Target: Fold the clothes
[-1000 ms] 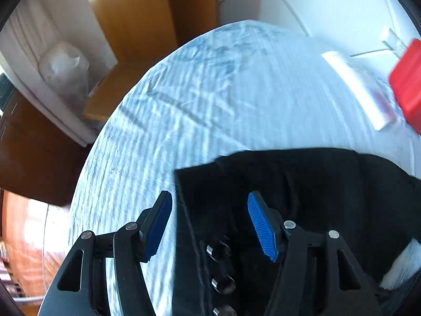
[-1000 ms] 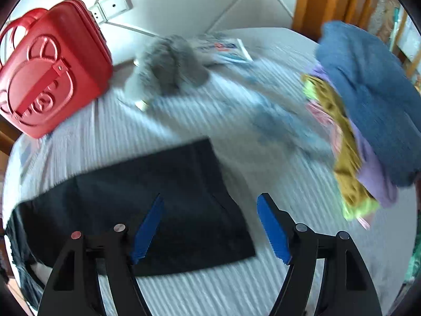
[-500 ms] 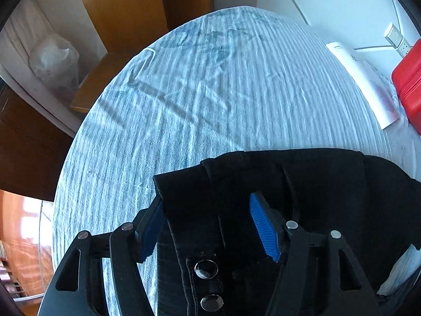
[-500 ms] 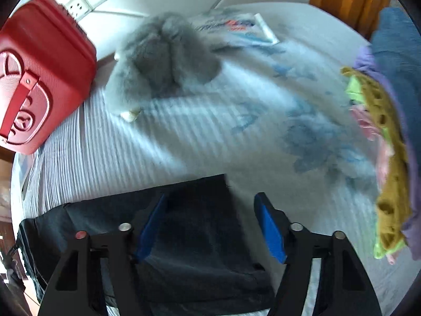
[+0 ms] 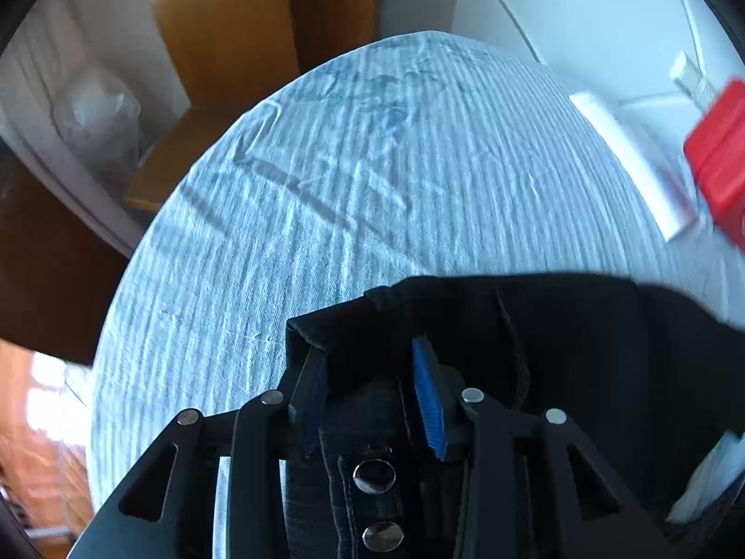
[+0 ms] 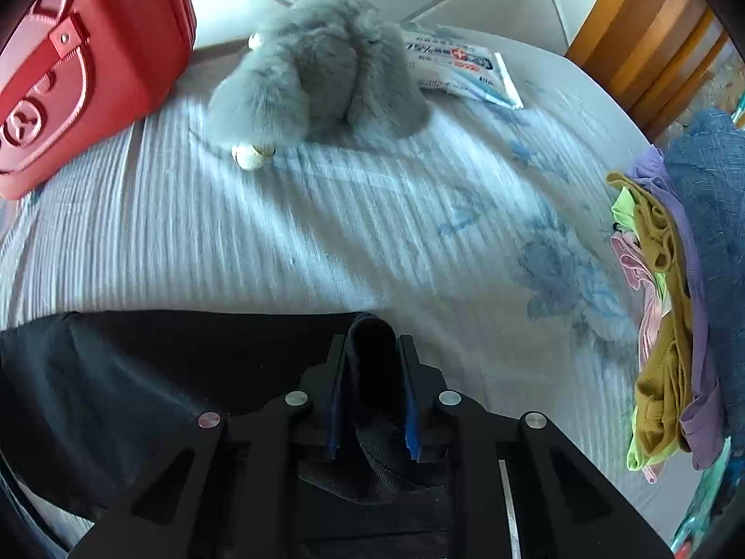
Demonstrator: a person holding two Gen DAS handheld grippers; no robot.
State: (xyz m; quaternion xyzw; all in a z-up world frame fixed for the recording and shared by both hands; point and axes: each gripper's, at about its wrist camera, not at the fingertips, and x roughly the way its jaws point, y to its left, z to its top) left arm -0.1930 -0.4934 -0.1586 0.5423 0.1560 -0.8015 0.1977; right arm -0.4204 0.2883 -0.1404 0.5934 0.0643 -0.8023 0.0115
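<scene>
A black garment (image 5: 558, 349) lies flat on the pale striped bedsheet (image 5: 372, 186). In the left wrist view its waistband corner, with a strip of metal snaps (image 5: 375, 475), sits between the jaws of my left gripper (image 5: 365, 354). Those jaws are closing, and the blue right pad (image 5: 428, 400) still shows its face. In the right wrist view my right gripper (image 6: 372, 344) is closing on a raised fold at the far edge of the black garment (image 6: 139, 372). Both pads press on that fold, which pokes out past the fingertips.
A red hard case (image 6: 84, 70) stands at the back left. A grey plush toy (image 6: 316, 79) and a wipes pack (image 6: 461, 65) lie beside it. A pile of coloured clothes (image 6: 666, 303) sits at the right. Wooden furniture (image 5: 223, 23) borders the bed.
Both grippers have come down onto the black garment and narrowed. The right one slid to its far edge and pinched up a fold. The waistband corner now lies between the left jaws.
</scene>
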